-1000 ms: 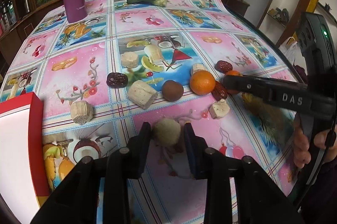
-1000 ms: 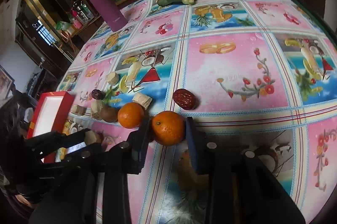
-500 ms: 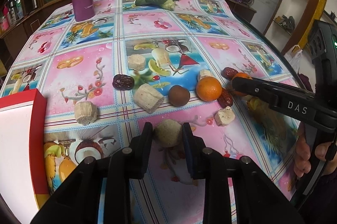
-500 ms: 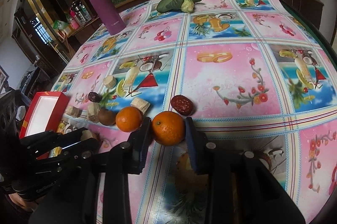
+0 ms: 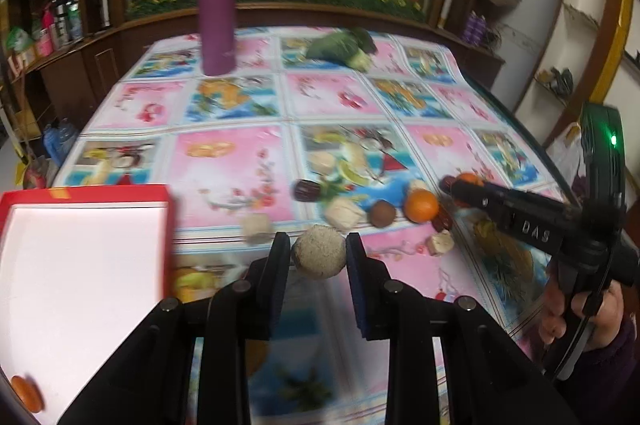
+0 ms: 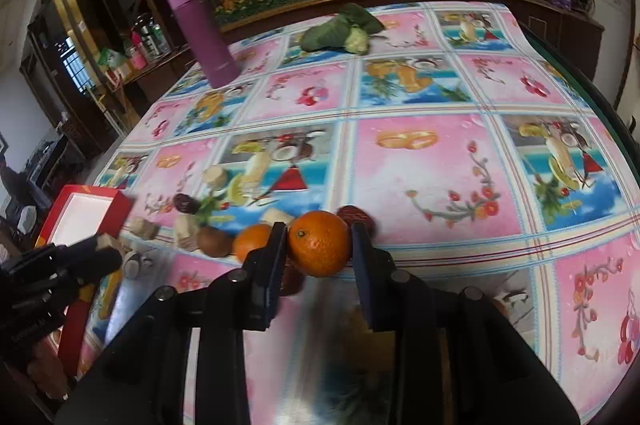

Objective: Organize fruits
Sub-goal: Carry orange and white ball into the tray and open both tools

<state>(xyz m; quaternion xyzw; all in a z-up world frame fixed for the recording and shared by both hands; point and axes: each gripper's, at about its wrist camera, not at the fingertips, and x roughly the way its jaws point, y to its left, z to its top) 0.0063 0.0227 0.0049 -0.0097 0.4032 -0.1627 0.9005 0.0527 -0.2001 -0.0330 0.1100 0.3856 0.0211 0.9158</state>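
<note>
My left gripper [image 5: 319,257] is shut on a pale, rough round fruit [image 5: 319,256] and holds it above the tablecloth, right of the red box [image 5: 80,265] with its white inside. My right gripper [image 6: 320,245] is shut on an orange [image 6: 319,243]. A second orange [image 6: 253,246], a brown round fruit [image 6: 215,242], dark red dates [image 6: 186,203] and several pale chunks [image 6: 186,231] lie in a row to the left of it. The left wrist view shows the right gripper [image 5: 452,185] from the side, near the second orange [image 5: 421,206].
A purple flask [image 5: 218,7] and a green leafy vegetable [image 5: 340,47] stand at the far side of the table. The box holds an orange thing [image 5: 26,391] near its front corner. A hand [image 5: 576,313] grips the right tool at the table's right edge.
My left gripper has risen with the pale fruit and swung left, so the red box now fills more of its view. The right gripper stays shut on its orange, tilted up a little.
</note>
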